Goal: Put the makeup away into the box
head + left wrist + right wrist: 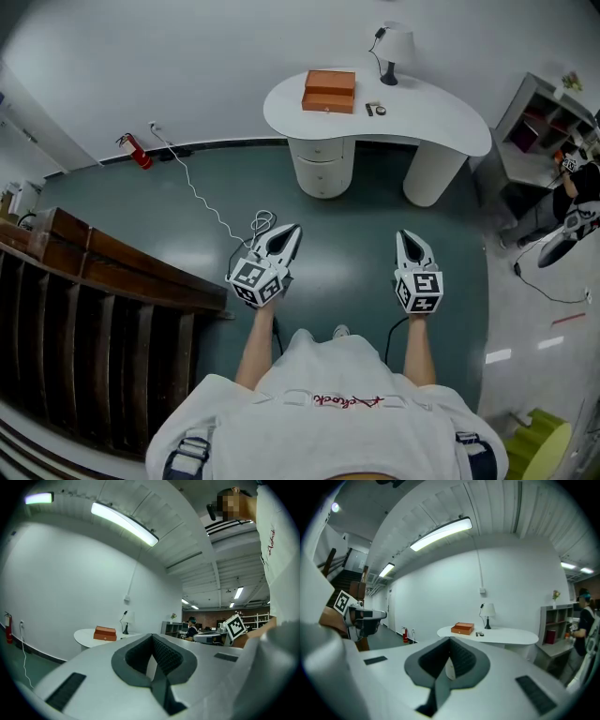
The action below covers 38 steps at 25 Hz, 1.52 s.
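Observation:
An orange-brown box (329, 91) lies closed on the white desk (422, 117) across the room; it also shows as the box (104, 633) and the box (462, 628) in the gripper views. Small dark makeup items (375, 110) lie just right of it, the same items (479, 633) tiny in the right gripper view. My left gripper (287, 234) and right gripper (411, 240) hover over the teal floor, far short of the desk. Both point toward it, jaws together and nothing held. The left gripper (152, 656) and right gripper (449, 660) show their pads meeting.
A lamp (394, 47) stands at the desk's back. Dark wooden stairs (94, 300) fill the left side. A white cable (202, 202) runs across the floor from a fire extinguisher (139, 152). A shelf unit (544, 122) and another person (577, 187) are at the right.

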### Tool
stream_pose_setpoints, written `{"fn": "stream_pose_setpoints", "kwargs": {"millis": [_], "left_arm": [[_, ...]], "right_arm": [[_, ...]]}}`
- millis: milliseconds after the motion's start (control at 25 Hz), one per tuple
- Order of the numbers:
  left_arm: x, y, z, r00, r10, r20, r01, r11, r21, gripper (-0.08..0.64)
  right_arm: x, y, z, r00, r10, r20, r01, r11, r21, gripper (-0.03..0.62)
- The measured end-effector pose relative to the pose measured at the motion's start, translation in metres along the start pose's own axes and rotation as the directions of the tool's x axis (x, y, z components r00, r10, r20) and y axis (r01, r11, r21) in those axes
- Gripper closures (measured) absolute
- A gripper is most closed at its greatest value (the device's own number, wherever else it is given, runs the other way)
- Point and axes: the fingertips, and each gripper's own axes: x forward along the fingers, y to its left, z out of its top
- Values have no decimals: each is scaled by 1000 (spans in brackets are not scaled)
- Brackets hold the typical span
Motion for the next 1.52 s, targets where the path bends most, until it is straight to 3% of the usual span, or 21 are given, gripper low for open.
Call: {"fn": "stream_pose_setpoints", "kwargs": {"millis": [800, 1240, 1520], "left_arm": [[46, -27, -26, 999, 25, -34, -26, 999, -28, 551], [81, -2, -29, 999, 25, -41, -26, 999, -22, 551], [116, 36, -34, 999, 20, -39, -22, 999, -48, 551]], "right_arm": [[12, -37, -36, 997, 62, -52, -61, 998, 30, 572], [47, -56, -39, 997, 62, -49, -60, 997, 41, 572], [97, -71, -36, 996, 54, -66, -52, 998, 27, 572]]}}
